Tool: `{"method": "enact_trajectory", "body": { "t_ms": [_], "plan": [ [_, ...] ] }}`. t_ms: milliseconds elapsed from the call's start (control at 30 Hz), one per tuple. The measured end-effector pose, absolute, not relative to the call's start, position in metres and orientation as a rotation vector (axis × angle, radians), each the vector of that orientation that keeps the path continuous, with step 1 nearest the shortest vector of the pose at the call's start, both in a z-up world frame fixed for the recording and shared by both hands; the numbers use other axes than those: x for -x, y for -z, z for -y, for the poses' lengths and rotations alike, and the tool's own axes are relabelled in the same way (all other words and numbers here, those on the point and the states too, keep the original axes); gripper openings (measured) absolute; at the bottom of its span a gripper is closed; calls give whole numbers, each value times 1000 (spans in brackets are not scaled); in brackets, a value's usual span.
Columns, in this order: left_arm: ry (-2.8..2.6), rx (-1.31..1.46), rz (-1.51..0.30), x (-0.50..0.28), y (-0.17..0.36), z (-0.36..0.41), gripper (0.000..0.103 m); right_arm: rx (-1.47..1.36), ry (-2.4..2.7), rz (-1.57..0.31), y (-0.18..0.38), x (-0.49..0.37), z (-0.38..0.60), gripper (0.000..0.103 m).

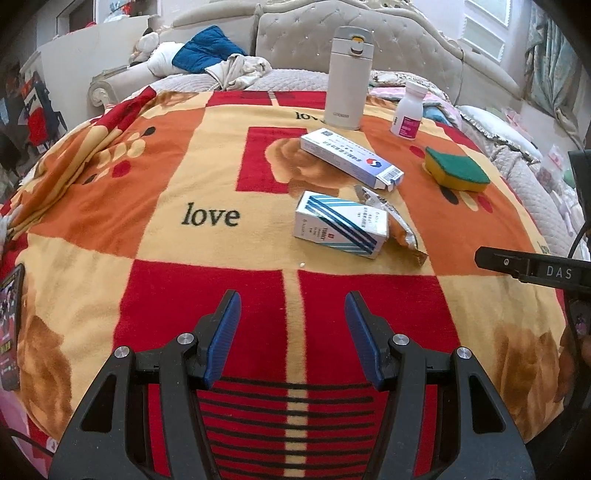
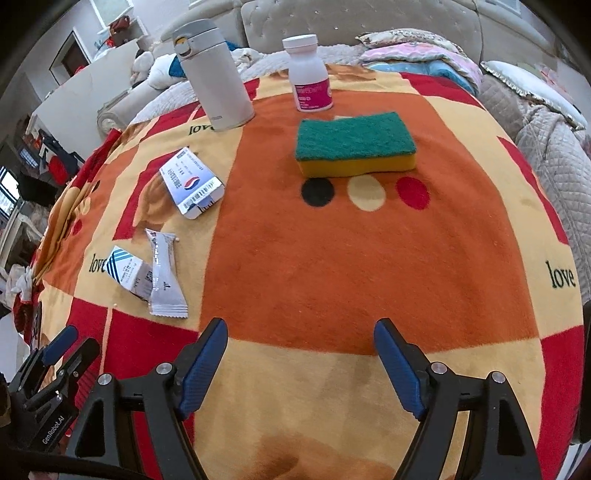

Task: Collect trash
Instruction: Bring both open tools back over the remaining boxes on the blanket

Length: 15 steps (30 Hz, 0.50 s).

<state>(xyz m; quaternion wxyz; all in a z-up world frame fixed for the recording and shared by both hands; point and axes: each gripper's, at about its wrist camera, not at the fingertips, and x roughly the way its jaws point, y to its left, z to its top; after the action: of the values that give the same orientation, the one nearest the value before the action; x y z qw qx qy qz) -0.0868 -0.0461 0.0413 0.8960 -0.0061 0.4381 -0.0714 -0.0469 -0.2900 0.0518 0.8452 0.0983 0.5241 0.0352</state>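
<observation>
On the red, orange and cream blanket [image 1: 207, 177] lie three pieces of trash: a long white toothpaste box [image 1: 351, 158] [image 2: 192, 182], a small blue-striped box [image 1: 341, 223] [image 2: 127, 273], and a silver foil wrapper [image 1: 395, 225] [image 2: 164, 275] leaning on the small box. My left gripper [image 1: 291, 308] is open and empty, a little short of the striped box. My right gripper [image 2: 299, 334] is open and empty, over bare blanket right of the wrapper. The right gripper's side shows in the left wrist view [image 1: 532, 269].
A white thermos [image 1: 347, 79] [image 2: 216, 75], a pill bottle with a pink label [image 1: 406, 110] [image 2: 308, 74] and a green and yellow sponge [image 1: 456, 170] [image 2: 356, 144] stand at the far side. A phone [image 1: 9, 328] lies at the left edge. Bedding and a headboard [image 1: 351, 33] lie behind.
</observation>
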Motion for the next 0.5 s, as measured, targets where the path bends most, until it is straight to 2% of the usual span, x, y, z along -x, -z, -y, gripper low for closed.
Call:
{"method": "enact_trajectory", "body": {
  "t_ms": [500],
  "plan": [
    [4,90,-941,79,-34,-20,57,-110,-267,-1081,-62,17,214,82]
  ]
}}
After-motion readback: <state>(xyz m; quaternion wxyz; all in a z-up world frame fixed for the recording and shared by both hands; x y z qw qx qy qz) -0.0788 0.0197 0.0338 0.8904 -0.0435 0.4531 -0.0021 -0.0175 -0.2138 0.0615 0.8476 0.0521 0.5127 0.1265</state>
